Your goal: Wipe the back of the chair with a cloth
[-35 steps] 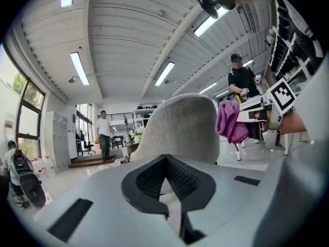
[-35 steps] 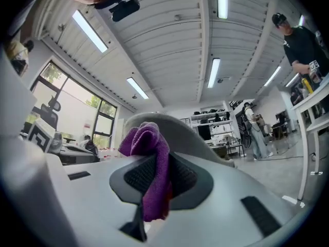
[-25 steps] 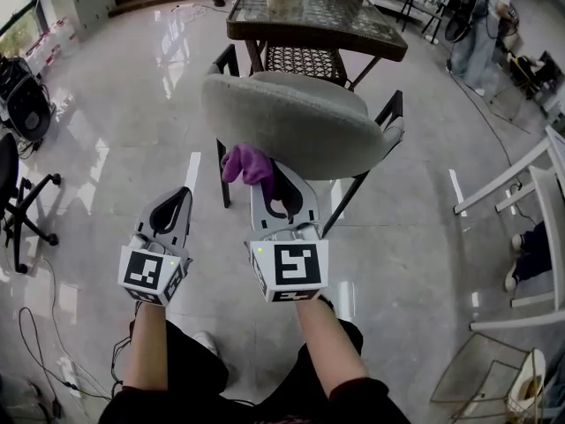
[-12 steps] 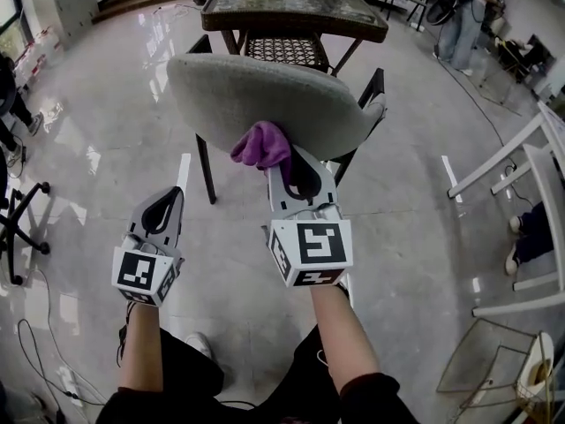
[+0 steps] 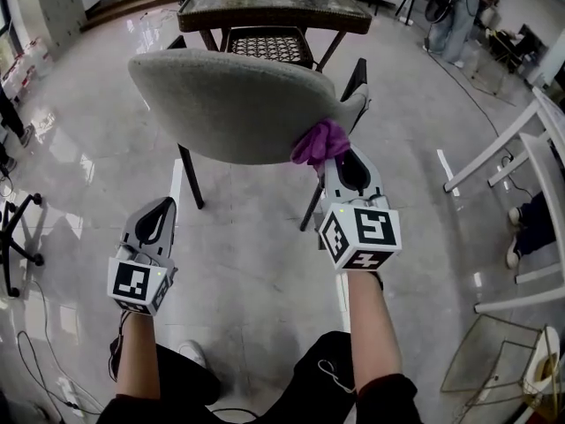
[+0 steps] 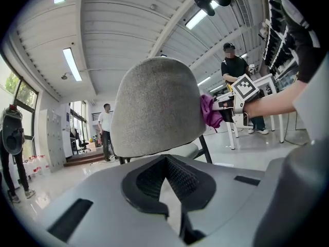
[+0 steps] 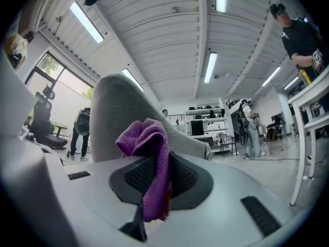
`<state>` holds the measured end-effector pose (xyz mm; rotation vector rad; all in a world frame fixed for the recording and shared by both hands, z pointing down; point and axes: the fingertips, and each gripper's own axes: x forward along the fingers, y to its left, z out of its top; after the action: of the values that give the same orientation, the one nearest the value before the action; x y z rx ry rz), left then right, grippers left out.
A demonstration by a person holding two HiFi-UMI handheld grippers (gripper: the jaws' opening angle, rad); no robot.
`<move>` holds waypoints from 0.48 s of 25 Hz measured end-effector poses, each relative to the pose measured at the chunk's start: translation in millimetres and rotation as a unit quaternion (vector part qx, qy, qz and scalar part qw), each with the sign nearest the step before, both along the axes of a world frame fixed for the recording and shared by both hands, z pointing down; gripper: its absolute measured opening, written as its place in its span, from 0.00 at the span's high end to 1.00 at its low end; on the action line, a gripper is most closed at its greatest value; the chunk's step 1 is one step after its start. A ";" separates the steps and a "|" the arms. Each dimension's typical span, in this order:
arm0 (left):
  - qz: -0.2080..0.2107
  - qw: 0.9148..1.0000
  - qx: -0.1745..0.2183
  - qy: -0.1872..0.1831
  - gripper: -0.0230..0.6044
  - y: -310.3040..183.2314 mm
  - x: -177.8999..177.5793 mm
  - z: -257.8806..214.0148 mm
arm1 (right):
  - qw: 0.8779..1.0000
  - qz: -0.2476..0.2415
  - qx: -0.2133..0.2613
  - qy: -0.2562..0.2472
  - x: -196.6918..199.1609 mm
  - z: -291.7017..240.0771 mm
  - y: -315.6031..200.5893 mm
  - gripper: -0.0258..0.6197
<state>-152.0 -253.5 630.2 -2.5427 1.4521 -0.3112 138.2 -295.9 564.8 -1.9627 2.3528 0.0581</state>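
Observation:
A grey upholstered chair [image 5: 238,104] with black legs stands in front of me, its curved back [image 6: 154,107] facing me. My right gripper [image 5: 334,155] is shut on a purple cloth [image 5: 320,141], which presses against the right edge of the chair back. In the right gripper view the cloth [image 7: 149,158] hangs bunched between the jaws, the grey back [image 7: 115,122] just behind it. My left gripper [image 5: 156,216] is shut and holds nothing, low at the left, well short of the chair. In the left gripper view the cloth [image 6: 209,112] and right gripper show at the back's right edge.
A glass-topped table [image 5: 274,3] stands beyond the chair. White furniture frames [image 5: 521,157] stand at the right, a wire basket [image 5: 494,369] at the lower right. A black office chair base [image 5: 18,228] sits at the left. People stand in the background [image 6: 106,130].
My right gripper has carried the purple cloth from the lower middle of the chair back across to its right edge. The left gripper has stayed low at the left.

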 end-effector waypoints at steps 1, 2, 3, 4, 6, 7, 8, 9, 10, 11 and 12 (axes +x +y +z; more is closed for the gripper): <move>0.002 1.000 -0.002 0.000 0.95 -0.4 1.8 1.7 | 1.000 0.006 -0.002 0.002 8.0 2.5 -3.5 0.84; 0.003 1.000 -0.008 0.000 0.95 -0.2 3.9 3.5 | 1.000 0.013 -0.006 0.000 16.1 5.3 -7.2 0.84; 0.004 1.000 -0.014 -0.001 0.95 0.2 5.6 5.4 | 1.000 0.019 -0.011 -0.006 24.2 8.4 -10.9 0.84; 0.004 1.000 -0.014 -0.004 0.95 0.4 6.2 6.9 | 0.999 0.027 -0.016 -0.010 32.0 11.5 -14.5 0.84; 0.007 1.000 -0.003 -0.016 0.95 -0.6 5.2 9.3 | 0.999 0.044 -0.026 -0.011 45.7 17.2 -21.8 0.84; 0.008 1.000 0.001 -0.022 0.95 -1.3 4.6 10.8 | 0.998 0.051 -0.030 -0.011 51.2 19.7 -25.6 0.84; 0.009 1.000 0.003 -0.027 0.95 -1.9 4.1 12.2 | 0.998 0.057 -0.033 -0.011 56.1 21.5 -29.4 0.84; 0.010 1.000 0.004 -0.029 0.95 -2.4 3.6 13.3 | 0.997 0.063 -0.036 -0.011 61.1 22.8 -33.0 0.84; 0.010 1.000 0.005 -0.028 0.95 -2.5 3.2 14.1 | 0.997 0.070 -0.038 -0.012 66.2 23.9 -36.2 0.84; 0.011 1.000 0.005 -0.025 0.95 -2.3 2.6 14.9 | 0.996 0.075 -0.042 -0.013 70.8 25.1 -39.0 0.84; 0.012 1.000 0.006 -0.022 0.95 -2.1 1.7 15.7 | 0.996 0.079 -0.045 -0.011 74.3 25.8 -41.0 0.84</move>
<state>-150.3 -255.6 646.0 -2.5250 1.4035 -0.3533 212.5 -336.9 590.6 -2.1758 2.2186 -0.0603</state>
